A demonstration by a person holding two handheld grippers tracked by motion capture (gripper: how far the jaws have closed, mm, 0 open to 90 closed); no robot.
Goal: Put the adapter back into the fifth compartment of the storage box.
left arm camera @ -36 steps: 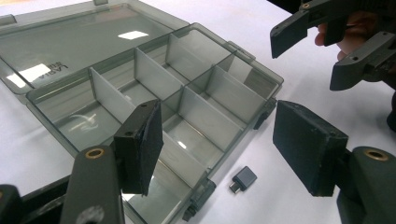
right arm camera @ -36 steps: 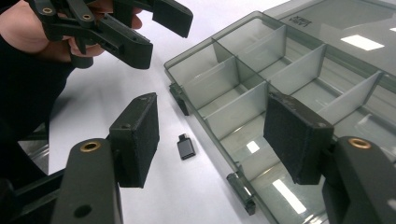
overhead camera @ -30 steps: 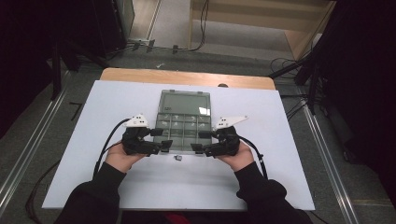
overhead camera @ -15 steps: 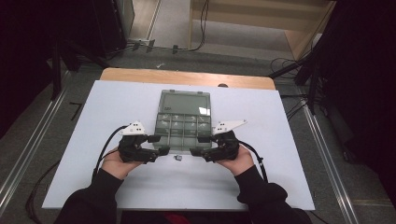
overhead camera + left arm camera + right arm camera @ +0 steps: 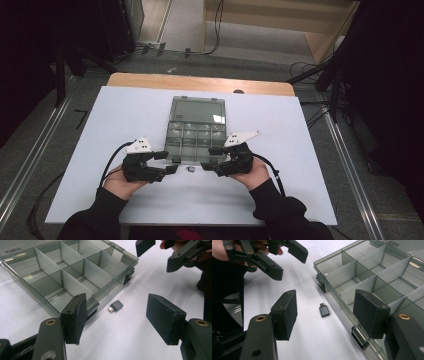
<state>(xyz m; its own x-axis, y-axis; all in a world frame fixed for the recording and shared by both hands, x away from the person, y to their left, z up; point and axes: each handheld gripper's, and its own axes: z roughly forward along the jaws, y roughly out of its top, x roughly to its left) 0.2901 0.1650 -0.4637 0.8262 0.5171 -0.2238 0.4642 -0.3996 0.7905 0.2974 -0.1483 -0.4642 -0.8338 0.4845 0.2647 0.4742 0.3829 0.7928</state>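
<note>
One adapter (image 5: 116, 306) lies just beside open organizer box (image 5: 75, 272).

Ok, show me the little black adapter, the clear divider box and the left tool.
black adapter (image 5: 116, 306), left gripper view, its dark body.
divider box (image 5: 75, 286), left gripper view, a middle divider wall.
left tool (image 5: 167, 162), high view, between its tips.

One surface (image 5: 125, 120), covered in white. One clear compartment box (image 5: 196, 131), lid laid open, near the surface's centre; its tray is split by dividers into a grid of compartments, eight of which can be counted in the left gripper view, though the far rows are hard to tell. One small dark adapter (image 5: 190, 169) on the surface just beside the box's near edge. Two hand-held tools: left tool (image 5: 166, 162) and right tool (image 5: 210, 159), one per hand, each with two black jaws standing apart.
</note>
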